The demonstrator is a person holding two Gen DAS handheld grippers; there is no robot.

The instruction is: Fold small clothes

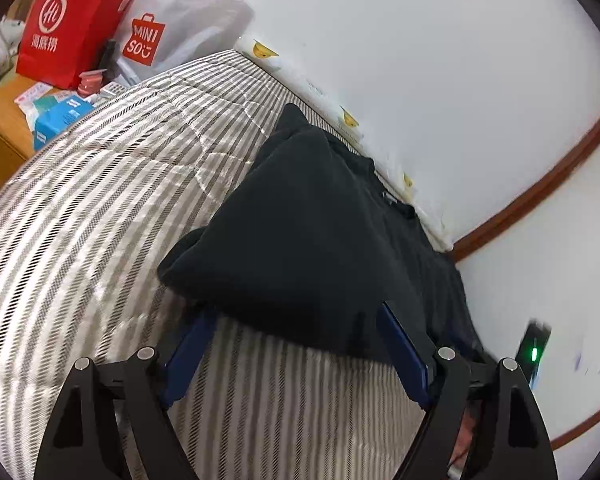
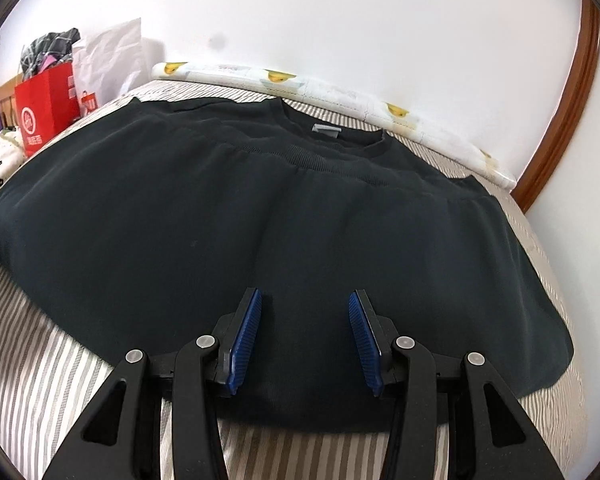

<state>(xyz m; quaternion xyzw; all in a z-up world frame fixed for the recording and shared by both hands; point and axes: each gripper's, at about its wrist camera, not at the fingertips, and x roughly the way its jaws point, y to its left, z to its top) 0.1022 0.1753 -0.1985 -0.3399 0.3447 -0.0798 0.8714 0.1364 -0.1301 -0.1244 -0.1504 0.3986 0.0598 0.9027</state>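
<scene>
so the striped bed cover (image 2: 40, 364) fills most of both views, grey and white stripes running right up to the white wall (image 2: 340, 20). the dark sweatshirt (image 2: 260, 216) takes up the middle of the bed, spread out flat in the right wrist view with the collar and its grey label (image 2: 326, 131) up at 12 o'clock and the bottom hem folded up across the chest. in the left wrist view the same sweatshirt (image 1: 300, 224) is bunched up, with the near edge draped over the blue pads.

left gripper (image 1: 296, 312) has its jaws spread wide, fabric lying over the tips but nothing pinched. right gripper (image 2: 305, 300) is also released, jaws parted, sitting above the near edge of the cloth at 6 o'clock.

red paper bag (image 1: 76, 20) and a white miniso bag (image 1: 180, 20) sit at 10 o'clock, past the bed.
</scene>
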